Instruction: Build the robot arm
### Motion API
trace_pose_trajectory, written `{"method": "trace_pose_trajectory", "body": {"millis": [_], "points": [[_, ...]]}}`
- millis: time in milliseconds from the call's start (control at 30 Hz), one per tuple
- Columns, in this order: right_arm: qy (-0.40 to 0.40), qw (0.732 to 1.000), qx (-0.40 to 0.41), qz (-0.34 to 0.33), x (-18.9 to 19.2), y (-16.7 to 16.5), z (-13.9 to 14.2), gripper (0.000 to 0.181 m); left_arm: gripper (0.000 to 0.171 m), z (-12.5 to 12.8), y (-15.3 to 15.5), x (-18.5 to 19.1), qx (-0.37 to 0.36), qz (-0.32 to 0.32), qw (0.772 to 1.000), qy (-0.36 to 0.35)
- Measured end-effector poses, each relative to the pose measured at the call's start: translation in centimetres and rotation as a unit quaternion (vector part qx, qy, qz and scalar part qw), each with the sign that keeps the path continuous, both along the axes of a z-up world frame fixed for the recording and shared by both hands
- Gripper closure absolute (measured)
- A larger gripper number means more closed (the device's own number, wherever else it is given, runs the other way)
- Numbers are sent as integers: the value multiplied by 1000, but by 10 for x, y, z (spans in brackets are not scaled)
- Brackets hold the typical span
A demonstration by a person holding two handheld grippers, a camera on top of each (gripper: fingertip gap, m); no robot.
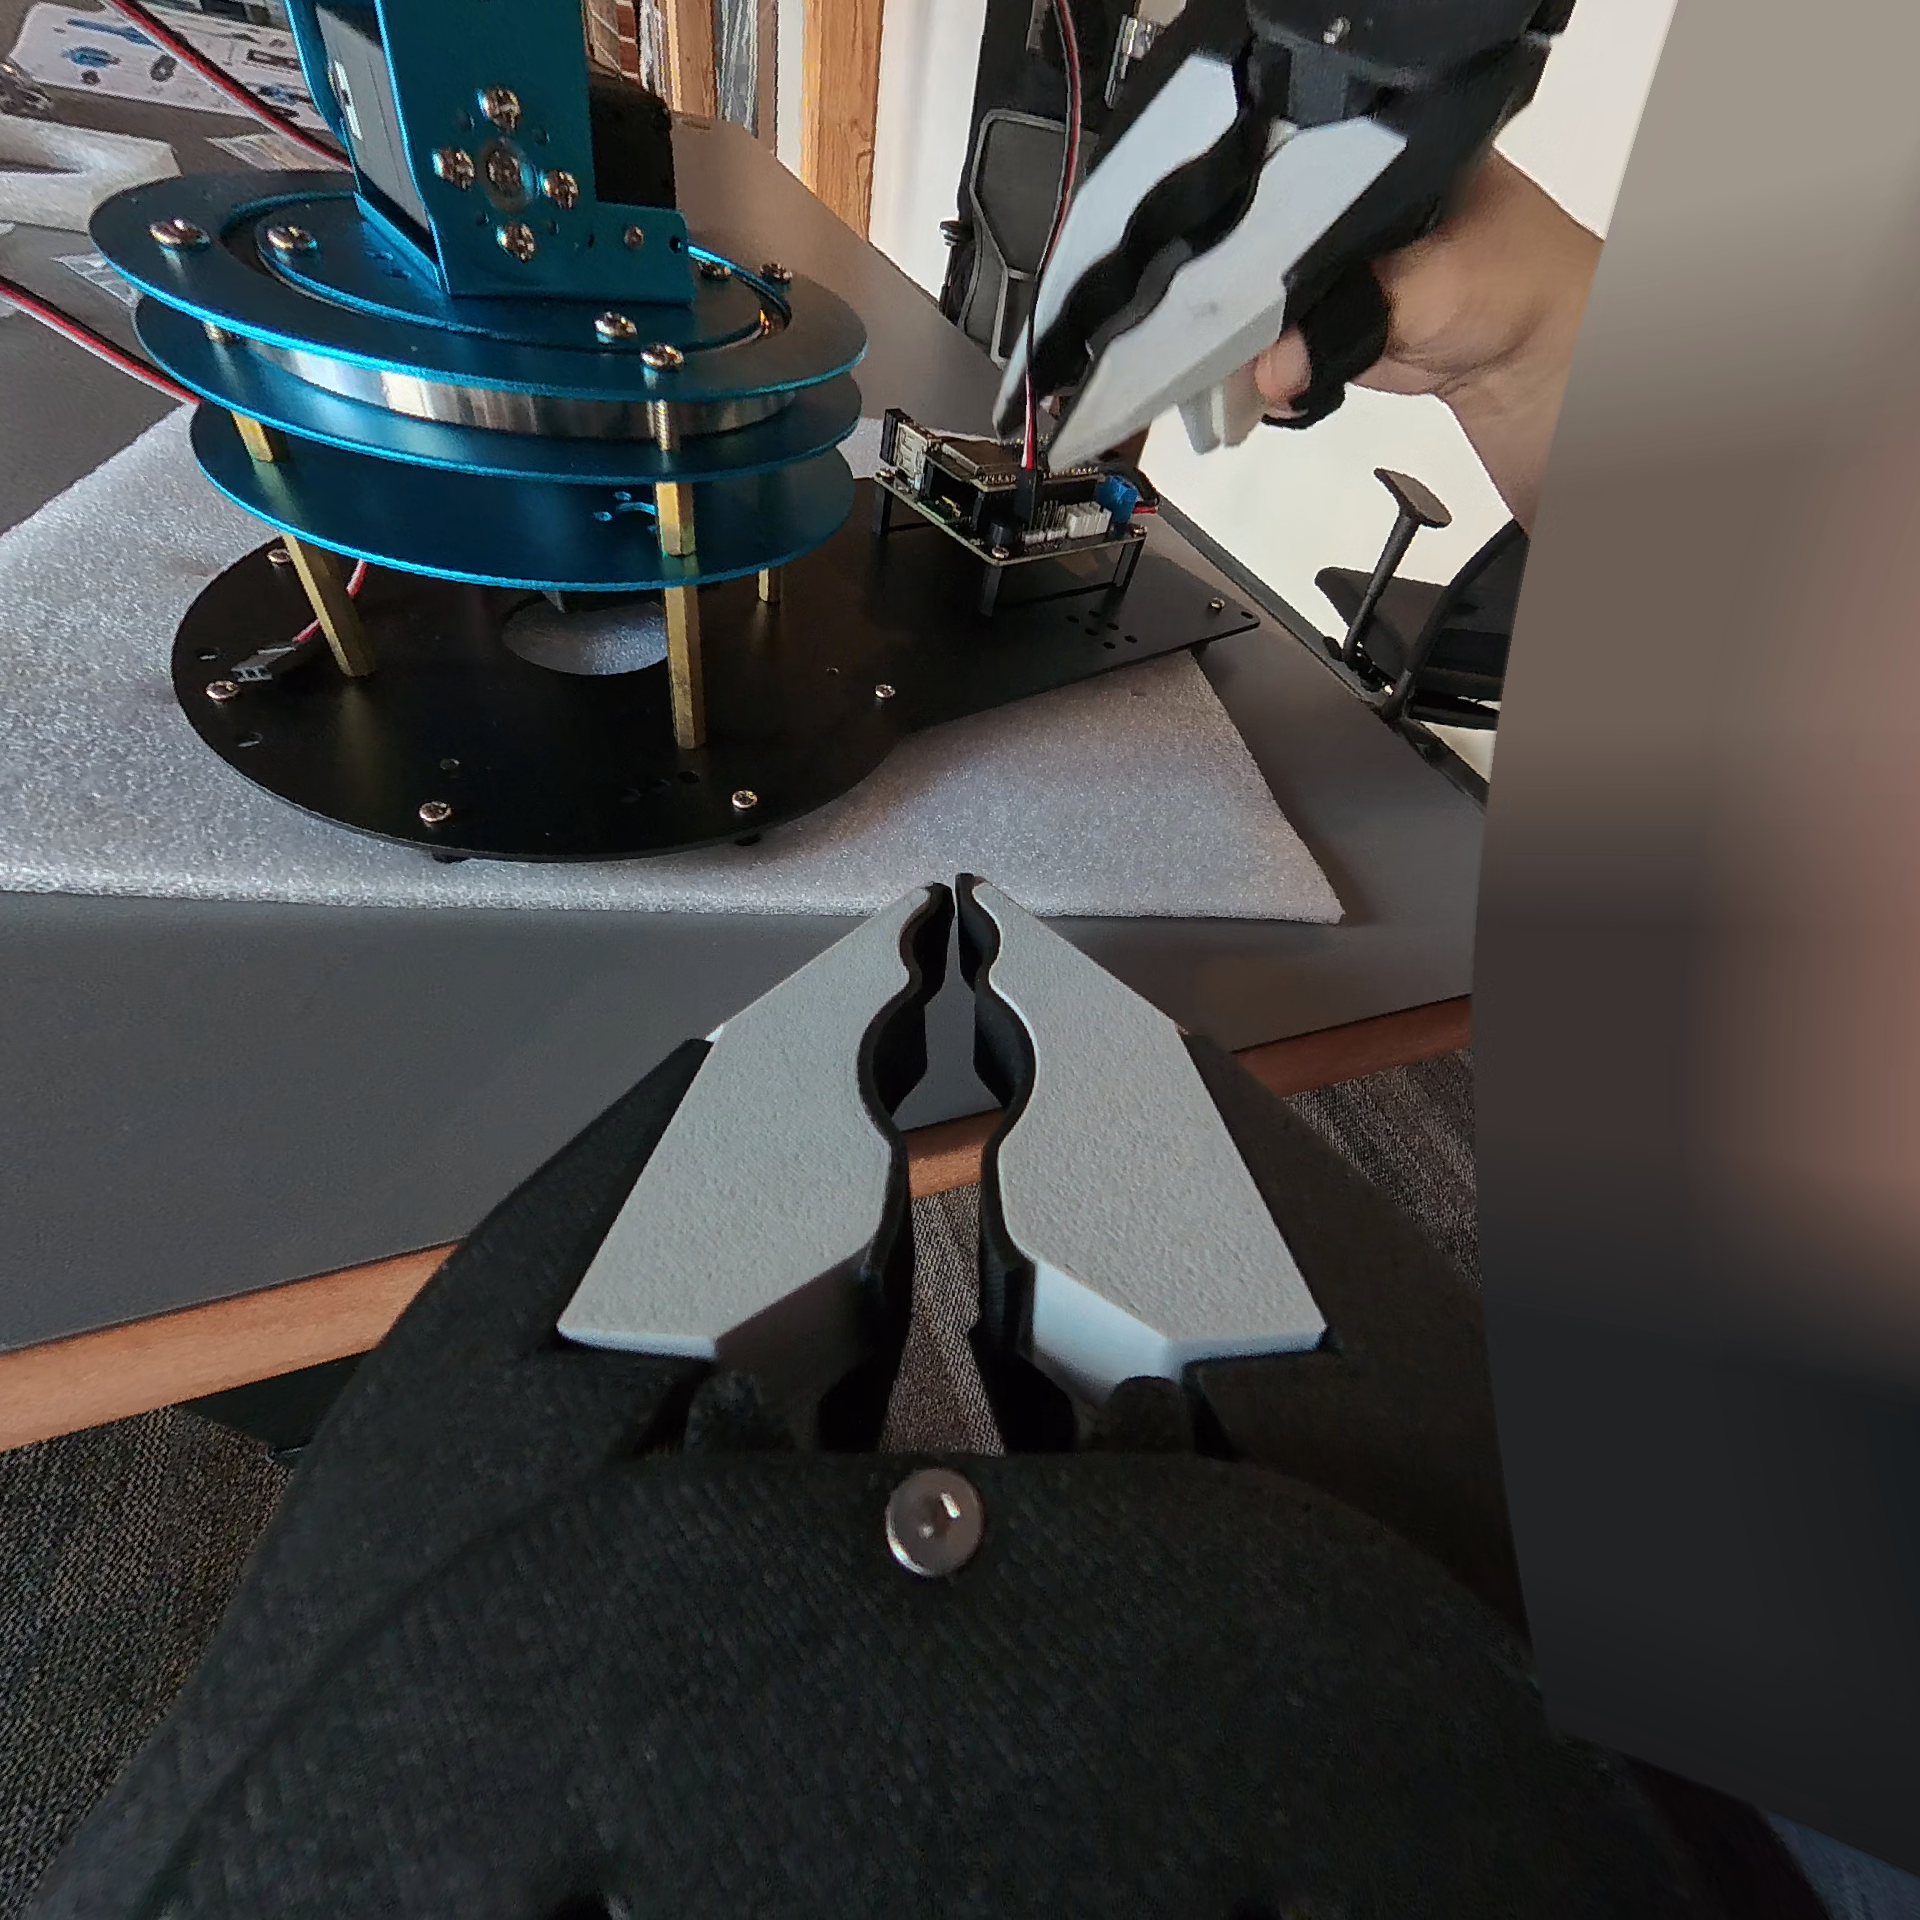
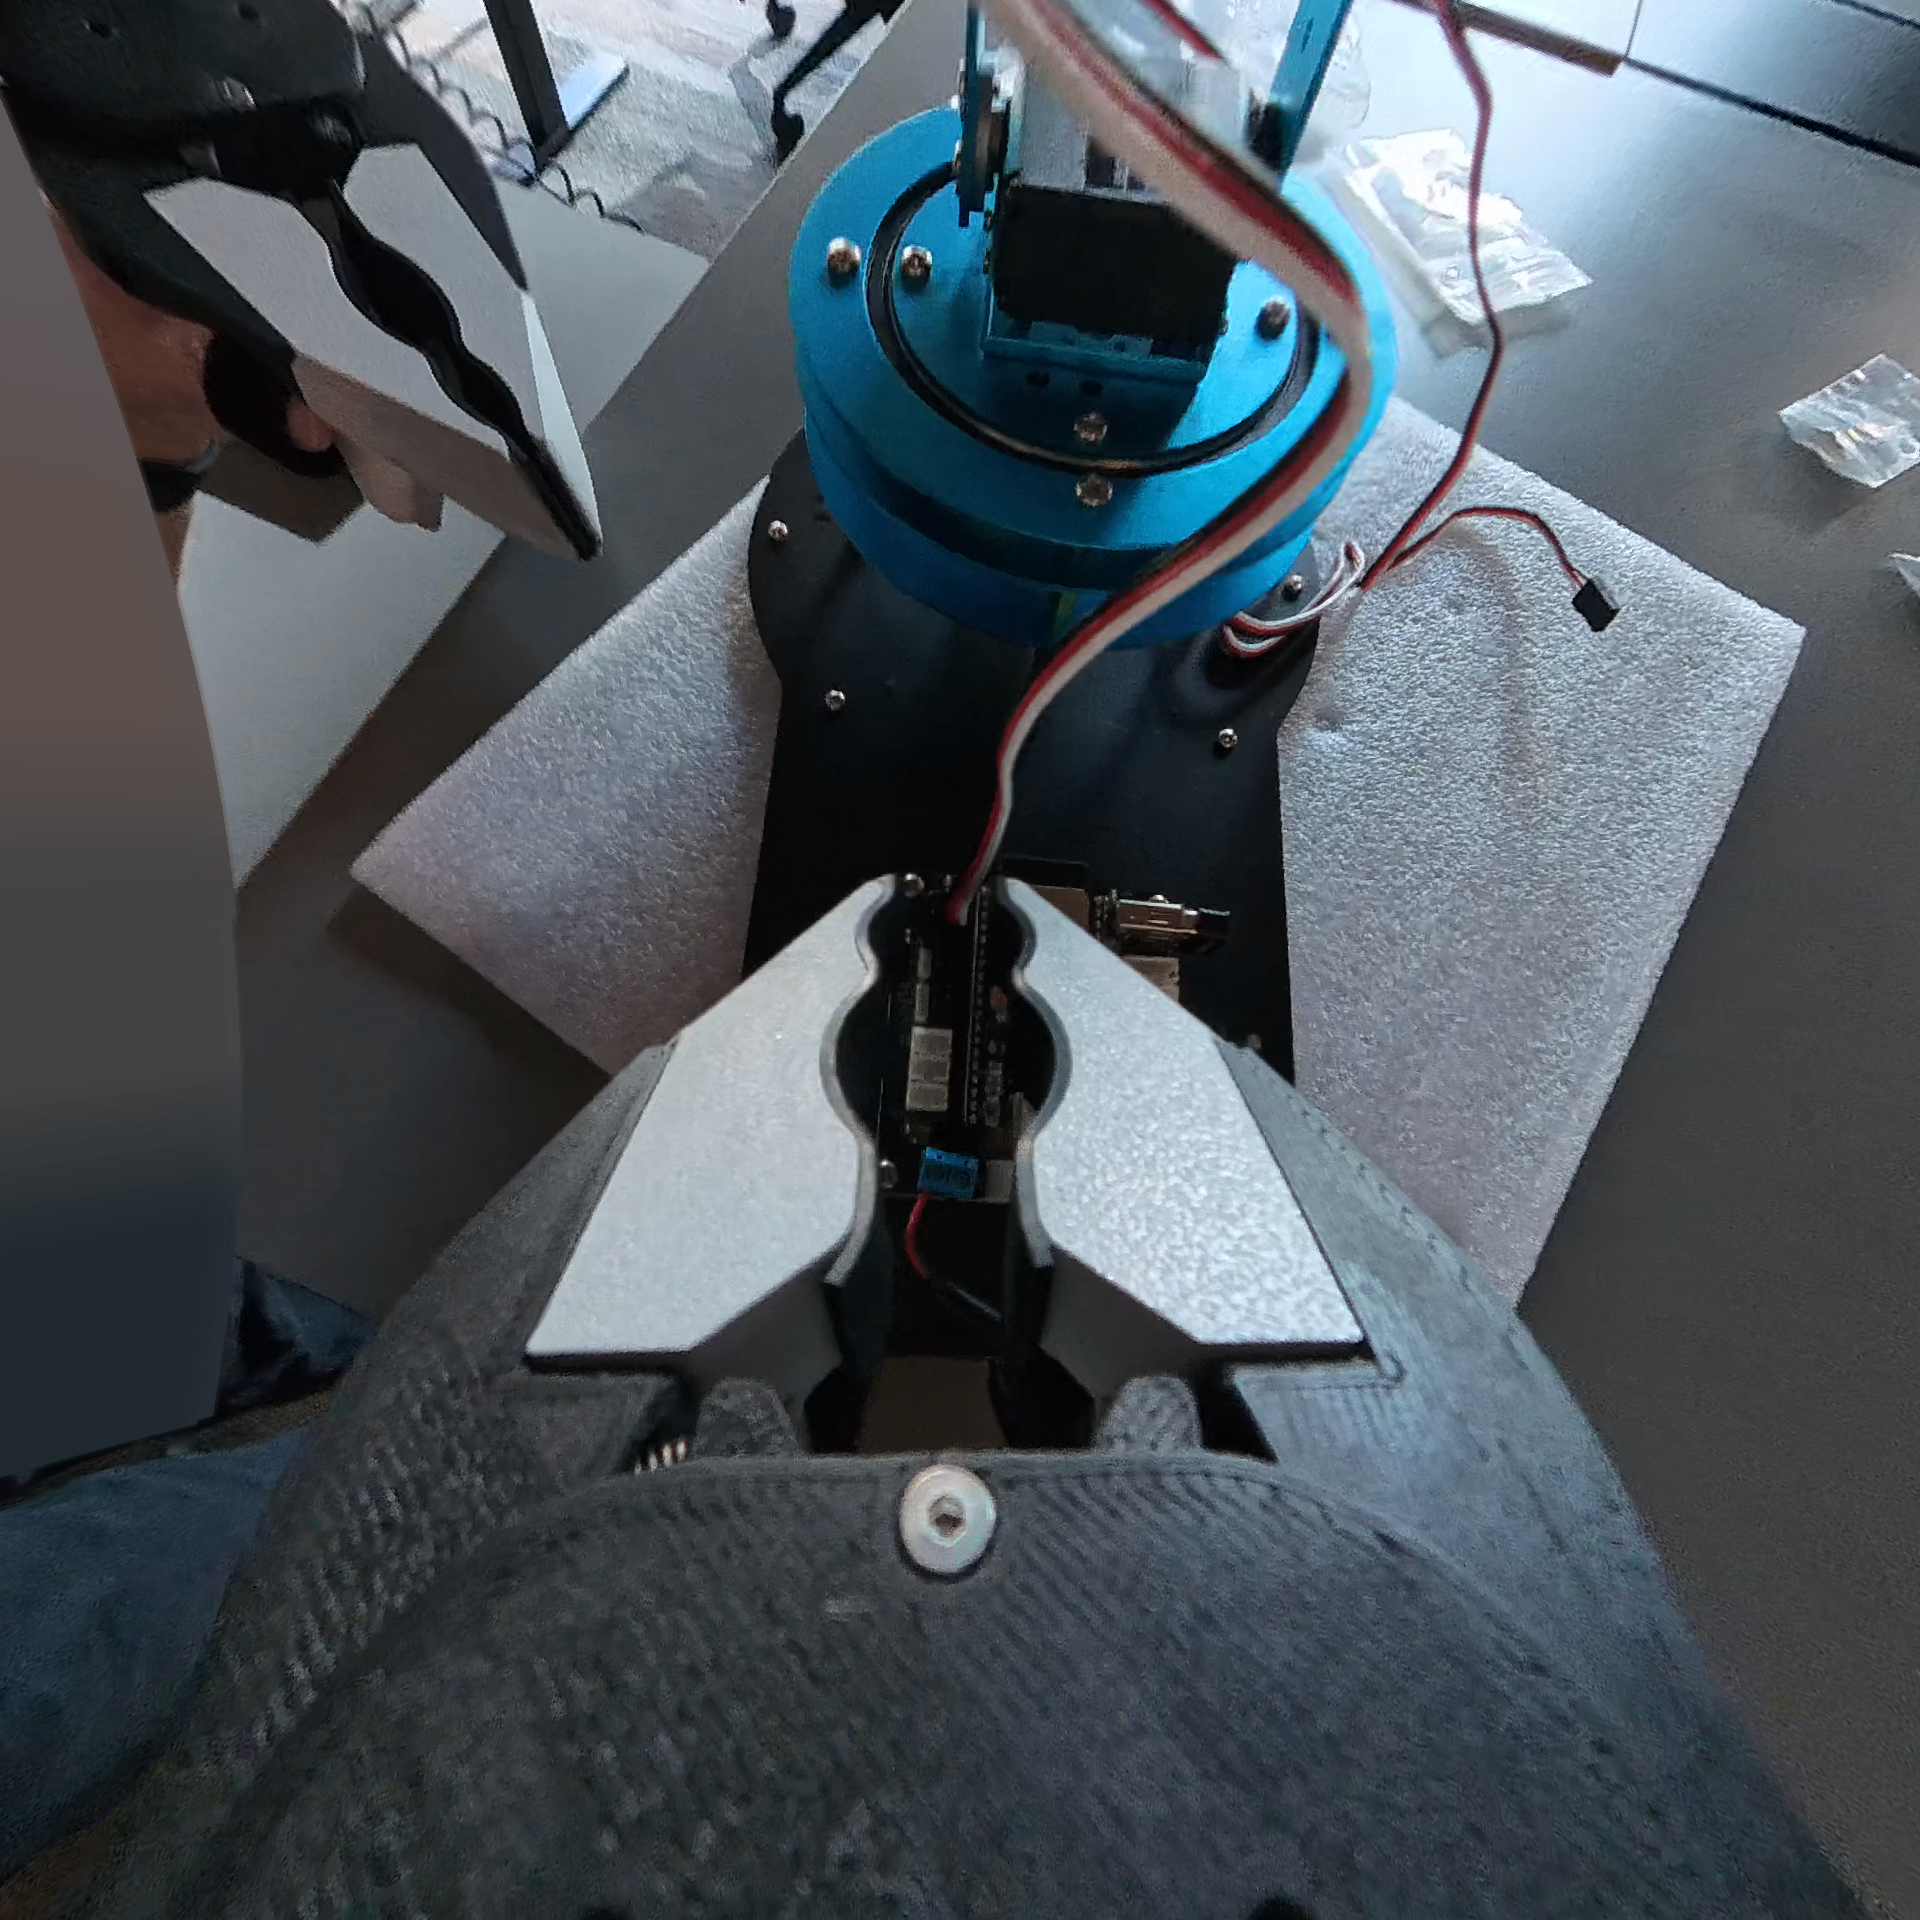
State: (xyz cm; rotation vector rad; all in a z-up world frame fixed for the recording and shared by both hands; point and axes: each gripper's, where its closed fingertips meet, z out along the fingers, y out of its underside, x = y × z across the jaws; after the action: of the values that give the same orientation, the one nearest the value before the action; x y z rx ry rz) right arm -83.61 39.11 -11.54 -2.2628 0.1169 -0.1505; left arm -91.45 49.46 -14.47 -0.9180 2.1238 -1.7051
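My right gripper (image 2: 951,894) is shut on the end of a red, white and black servo cable (image 2: 1039,717), right above a small circuit board (image 2: 935,1081). In the left wrist view this gripper (image 1: 1023,421) pinches the cable (image 1: 1031,442) where its black plug meets the board (image 1: 1039,514). The board stands on a black base plate (image 2: 883,727) beside a blue round turntable (image 2: 1081,468) that carries a blue bracket. My left gripper (image 1: 956,894) is shut and empty, hovering over the table's front edge, short of the plate (image 1: 623,748). It also shows at upper left in the right wrist view (image 2: 582,540).
The plate lies on a white foam sheet (image 1: 1039,821) on a dark grey table (image 1: 312,1039). A loose cable with a black plug (image 2: 1595,608) lies on the foam (image 2: 1455,831). Clear plastic bags (image 2: 1455,239) lie farther back. An office chair (image 1: 1434,623) stands past the table's right edge. The tips of one gripper are about 15 cm away from the tips of the other.
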Motion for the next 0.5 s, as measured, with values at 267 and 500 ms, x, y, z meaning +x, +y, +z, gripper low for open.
{"method": "trace_pose_trajectory", "body": {"millis": [267, 500], "points": [[-2, 1000, -10, -8, 2, 0, 2, 173, 171, 0, 2, -1, -1, 1, 1000, -1], [12, 1000, -13, -8, 2, -2, 0, 174, 171, -2, 3, -1, 1, 2, 1000, 2]]}}
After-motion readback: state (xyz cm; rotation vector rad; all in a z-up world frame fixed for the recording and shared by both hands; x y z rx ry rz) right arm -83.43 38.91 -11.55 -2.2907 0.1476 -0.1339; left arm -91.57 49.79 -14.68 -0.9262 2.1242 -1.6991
